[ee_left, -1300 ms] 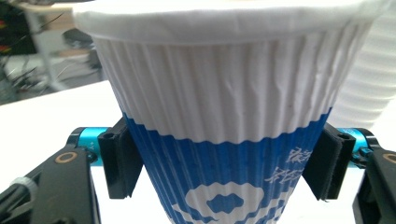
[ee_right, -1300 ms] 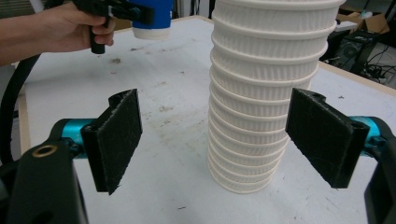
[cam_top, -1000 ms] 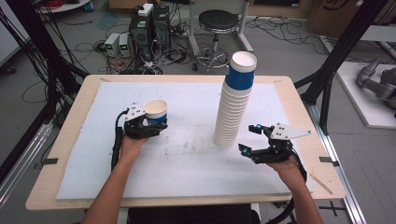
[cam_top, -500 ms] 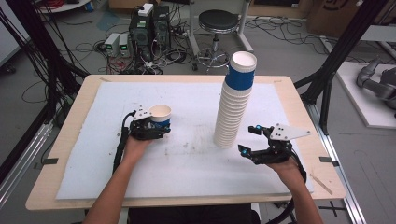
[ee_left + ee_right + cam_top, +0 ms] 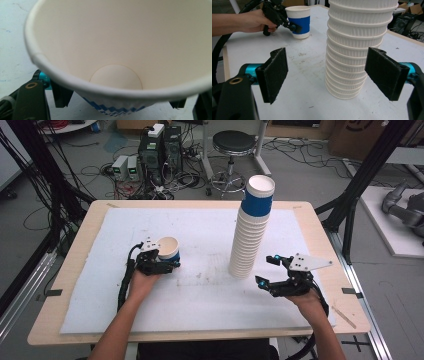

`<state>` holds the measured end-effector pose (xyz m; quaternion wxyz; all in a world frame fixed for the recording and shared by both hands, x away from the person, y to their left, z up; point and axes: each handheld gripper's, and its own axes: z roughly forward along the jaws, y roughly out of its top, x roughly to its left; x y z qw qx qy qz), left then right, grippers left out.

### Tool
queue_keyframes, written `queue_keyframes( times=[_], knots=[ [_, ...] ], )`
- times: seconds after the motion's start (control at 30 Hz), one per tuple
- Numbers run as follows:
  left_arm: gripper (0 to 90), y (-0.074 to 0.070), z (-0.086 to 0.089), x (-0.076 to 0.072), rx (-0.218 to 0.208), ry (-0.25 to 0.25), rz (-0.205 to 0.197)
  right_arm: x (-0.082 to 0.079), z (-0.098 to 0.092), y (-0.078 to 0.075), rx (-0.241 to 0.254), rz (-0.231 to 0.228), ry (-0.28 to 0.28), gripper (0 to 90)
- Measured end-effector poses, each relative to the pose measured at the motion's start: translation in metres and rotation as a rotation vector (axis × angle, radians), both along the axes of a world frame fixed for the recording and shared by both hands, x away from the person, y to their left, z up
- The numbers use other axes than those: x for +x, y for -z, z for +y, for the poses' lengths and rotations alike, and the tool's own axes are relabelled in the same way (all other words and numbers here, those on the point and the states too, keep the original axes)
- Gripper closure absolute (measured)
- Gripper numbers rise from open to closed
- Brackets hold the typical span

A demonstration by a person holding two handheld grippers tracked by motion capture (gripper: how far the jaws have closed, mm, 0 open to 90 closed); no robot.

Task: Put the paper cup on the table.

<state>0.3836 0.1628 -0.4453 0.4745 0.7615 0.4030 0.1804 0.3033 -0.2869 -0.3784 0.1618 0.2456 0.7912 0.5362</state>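
A paper cup (image 5: 168,251) with a blue band stands upright on the white sheet, left of centre. My left gripper (image 5: 171,263) reaches around its lower part. Its jaws have just been opening, and the cup (image 5: 117,50) sits between them with a gap at its base. In the right gripper view the cup (image 5: 299,21) rests on the table with the left gripper (image 5: 292,25) beside it. A tall stack of paper cups (image 5: 252,235) stands right of centre. My right gripper (image 5: 265,270) lies open just right of its foot, its pads either side of the stack (image 5: 354,50) without touching.
The white sheet (image 5: 200,220) covers most of the wooden table (image 5: 320,220). Bare sheet lies between the single cup and the stack. Black frame posts stand at both table sides. A stool, computers and cables are on the floor behind.
The cup was held tilted above the sheet; it has come down and now stands upright on it. The left jaws have spread apart. The right gripper has not moved.
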Motion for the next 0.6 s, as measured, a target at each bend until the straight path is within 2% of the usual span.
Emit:
queue_keyframes(
  times=[0.17,0.33,0.43,0.5,0.6],
  knots=[
    [21.4,-0.001,0.007,-0.009,-0.039,-0.003,-0.013,0.001,-0.001,0.002,-0.004,0.003,0.003,18.9],
    [21.1,-0.009,0.015,-0.021,-0.068,0.000,-0.060,0.002,-0.001,0.003,-0.012,0.013,0.008,18.9],
    [19.8,-0.016,0.020,-0.030,-0.072,0.014,-0.098,0.002,-0.002,0.004,-0.014,0.017,0.014,18.9],
    [19.4,-0.019,0.022,-0.035,-0.048,0.017,-0.121,0.003,-0.002,0.005,-0.015,0.018,0.018,18.8],
    [19.4,-0.018,0.022,-0.036,-0.042,0.016,-0.111,0.003,-0.001,0.005,-0.017,0.023,0.019,18.9]
  ],
)
